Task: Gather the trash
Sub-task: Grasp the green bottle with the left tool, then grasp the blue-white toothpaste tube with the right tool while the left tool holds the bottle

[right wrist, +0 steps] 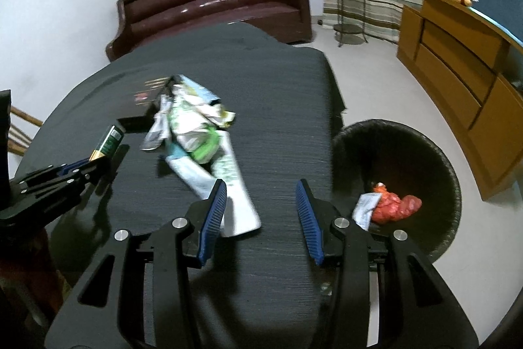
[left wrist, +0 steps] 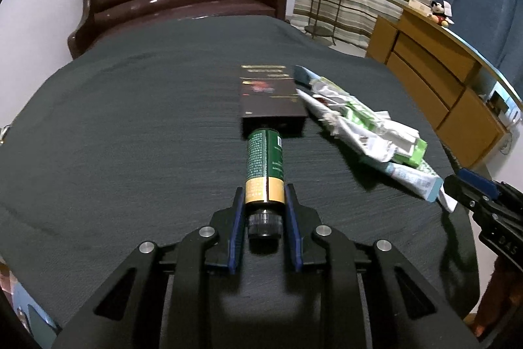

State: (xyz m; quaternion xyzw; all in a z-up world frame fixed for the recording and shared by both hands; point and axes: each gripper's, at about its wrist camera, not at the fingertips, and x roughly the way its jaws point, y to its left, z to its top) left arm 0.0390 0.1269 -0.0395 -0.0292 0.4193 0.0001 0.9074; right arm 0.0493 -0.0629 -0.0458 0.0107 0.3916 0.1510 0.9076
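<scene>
The left tool [left wrist: 264, 201] is clenched on the green bottle [left wrist: 265, 164] above the desk [left wrist: 130, 120]. The right tool [right wrist: 261, 201] stands released, its left finger beside crumpled wrappers [right wrist: 196, 133].

A dark cloth covers the desk [right wrist: 261, 80]. On it lie a black box [left wrist: 269, 98], a green bottle [left wrist: 265, 164] touching the box, and a pile of wrappers [right wrist: 193, 133] beside them.

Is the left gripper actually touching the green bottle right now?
Touching. In the left wrist view, the left gripper has both blue pads pressed against the gold band of the green bottle, just above its black cap, no gap on either side.
</scene>
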